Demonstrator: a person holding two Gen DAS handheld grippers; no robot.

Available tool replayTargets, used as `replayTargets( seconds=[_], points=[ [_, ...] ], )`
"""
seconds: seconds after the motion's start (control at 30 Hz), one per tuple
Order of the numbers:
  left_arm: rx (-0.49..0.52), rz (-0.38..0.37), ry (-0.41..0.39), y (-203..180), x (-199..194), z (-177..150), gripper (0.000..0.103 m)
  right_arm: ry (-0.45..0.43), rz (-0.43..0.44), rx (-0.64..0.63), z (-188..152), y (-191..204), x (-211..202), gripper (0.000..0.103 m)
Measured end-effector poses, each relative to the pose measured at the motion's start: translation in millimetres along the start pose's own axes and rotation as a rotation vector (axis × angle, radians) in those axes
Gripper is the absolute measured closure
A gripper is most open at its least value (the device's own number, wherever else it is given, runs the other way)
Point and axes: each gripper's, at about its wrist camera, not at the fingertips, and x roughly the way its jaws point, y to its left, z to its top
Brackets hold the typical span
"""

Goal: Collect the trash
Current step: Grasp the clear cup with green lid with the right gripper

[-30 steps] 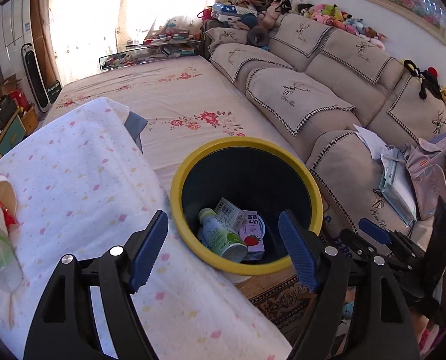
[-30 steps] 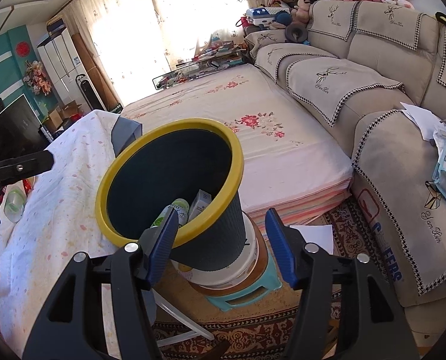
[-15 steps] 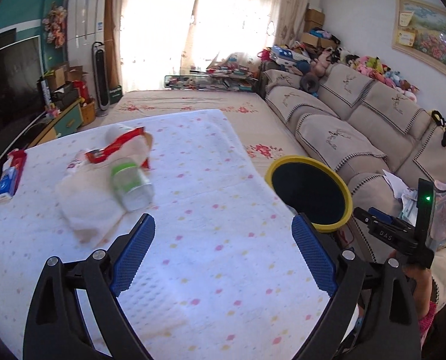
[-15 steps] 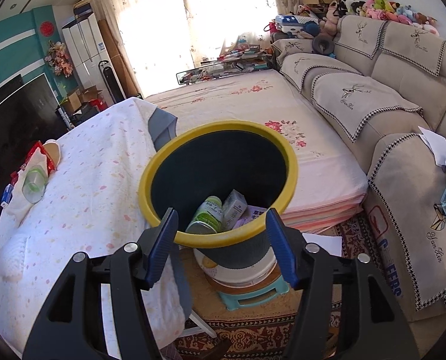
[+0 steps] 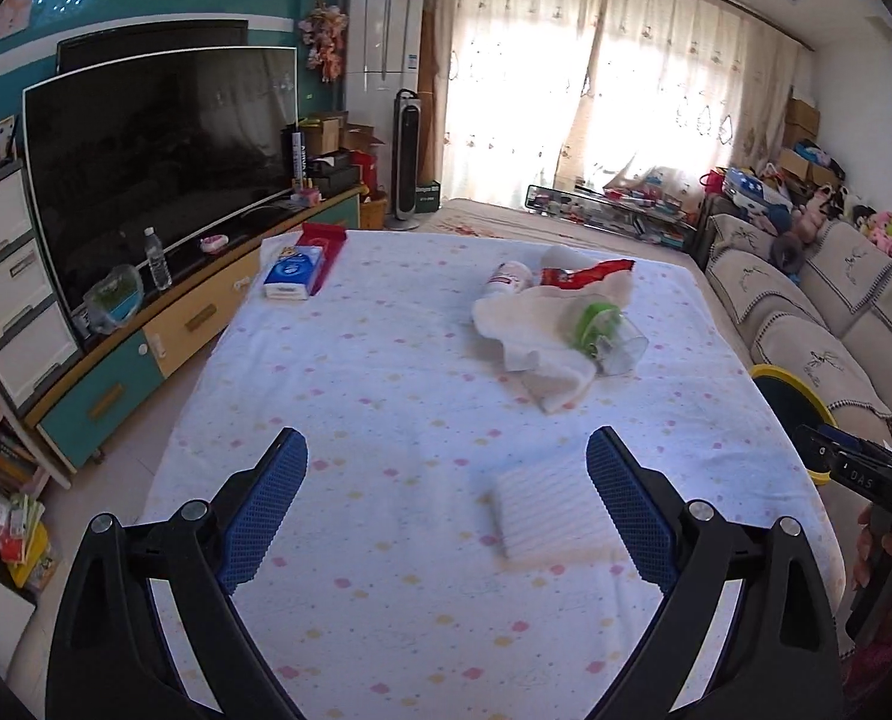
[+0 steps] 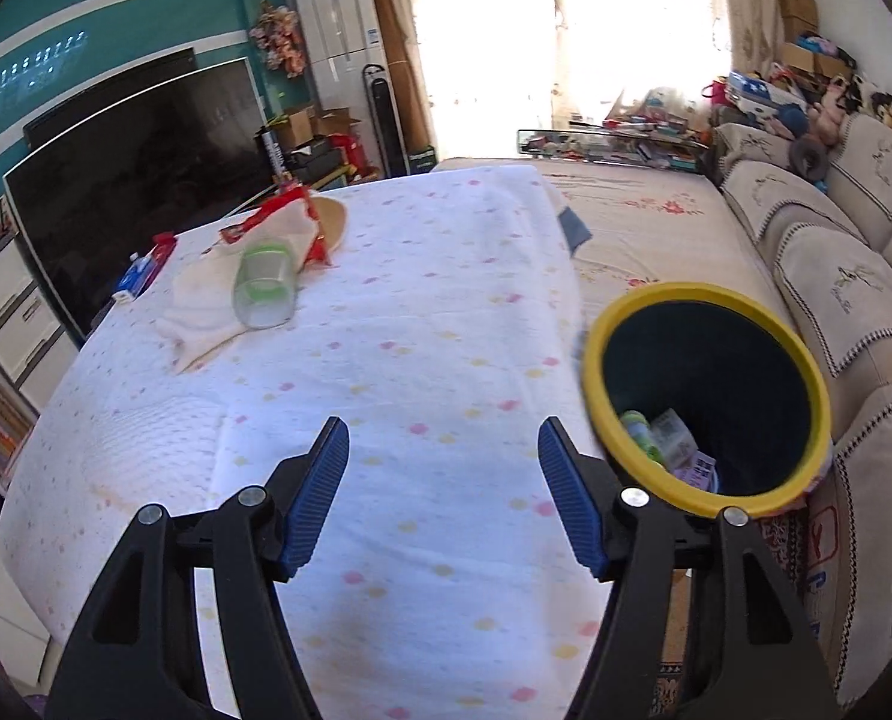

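Our left gripper (image 5: 446,510) hangs spread wide and empty, a folded white cloth (image 5: 550,513) just ahead between its fingers. Our right gripper (image 6: 443,495), jaws just widening, holds nothing; the yellow-rimmed bin (image 6: 709,294) sits to its right.

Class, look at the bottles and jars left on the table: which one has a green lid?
The clear jar lying on its side on the white cloth; the white bottle behind it has red markings instead.

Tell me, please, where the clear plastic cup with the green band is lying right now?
The clear plastic cup with the green band lies tipped on the crumpled white cloth, on the table's far right in the left wrist view.
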Motion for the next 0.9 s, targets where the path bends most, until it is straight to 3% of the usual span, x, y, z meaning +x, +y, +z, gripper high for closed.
replayTargets(
  seconds=[0.37, 0.63, 0.9],
  points=[
    [-0.046, -0.003, 0.019, 20, 11, -12, 0.01, 0.007, 0.109, -0.128, 56, 95, 55, 0.041],
    [-0.069, 0.0, 0.035, 33, 21, -18, 0.01, 0.03, 0.087, -0.149, 79, 124, 113, 0.041],
    [-0.083, -0.009, 0.061, 39, 34, -22, 0.01, 0.086, 0.067, -0.128, 84, 129, 149, 0.041]
  ],
)
